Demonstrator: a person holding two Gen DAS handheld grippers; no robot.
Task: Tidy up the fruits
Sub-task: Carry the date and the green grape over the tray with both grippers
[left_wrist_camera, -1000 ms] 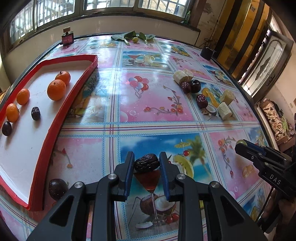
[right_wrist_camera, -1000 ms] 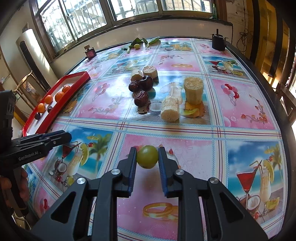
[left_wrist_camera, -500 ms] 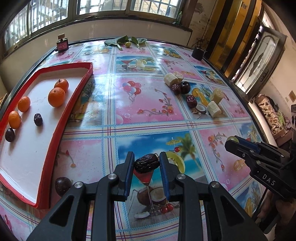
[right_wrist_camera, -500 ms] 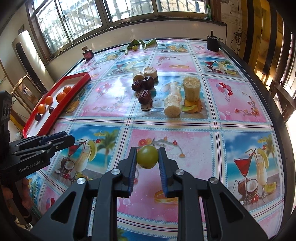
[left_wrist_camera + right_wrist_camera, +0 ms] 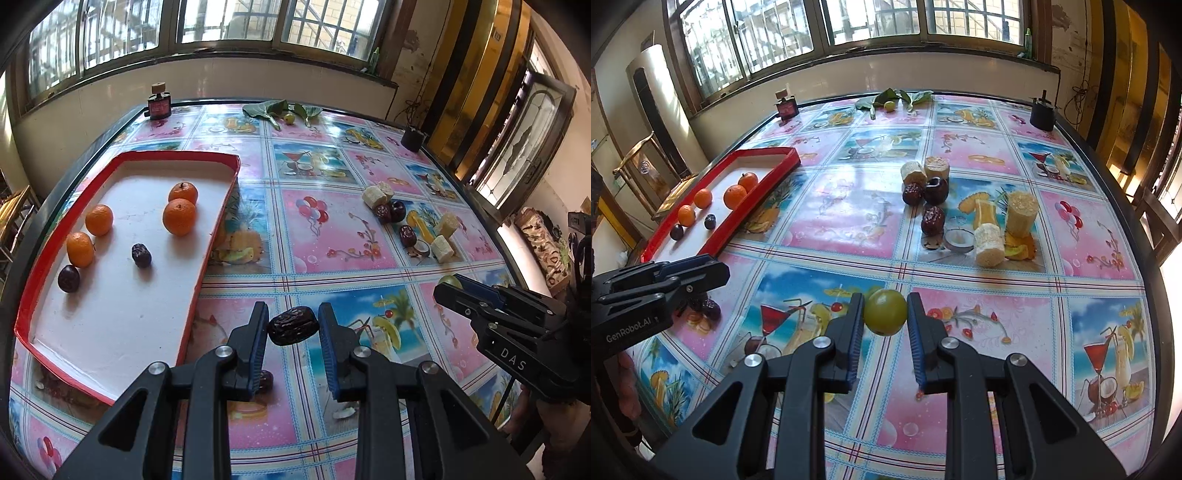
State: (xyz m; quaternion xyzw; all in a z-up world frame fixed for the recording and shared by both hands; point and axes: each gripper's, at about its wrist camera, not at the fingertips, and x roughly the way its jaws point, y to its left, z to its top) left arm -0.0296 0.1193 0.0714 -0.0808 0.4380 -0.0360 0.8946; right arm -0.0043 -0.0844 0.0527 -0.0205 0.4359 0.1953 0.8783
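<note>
Left wrist: fingers (image 5: 258, 334) clamping date (image 5: 292, 325).

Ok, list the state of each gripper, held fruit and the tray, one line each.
left gripper: shut on the dark date, held above the table
right gripper: shut on the green fruit, held above the table
red tray: holds four oranges and two dark fruits

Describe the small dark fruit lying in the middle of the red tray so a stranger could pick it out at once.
Find the red-rimmed tray on the table's left side, holding four oranges. Between the front orange and the left pair lies a wrinkled dark date, alone on the white floor. The other dark fruit, by the left rim, is rounder and smoother.
</note>
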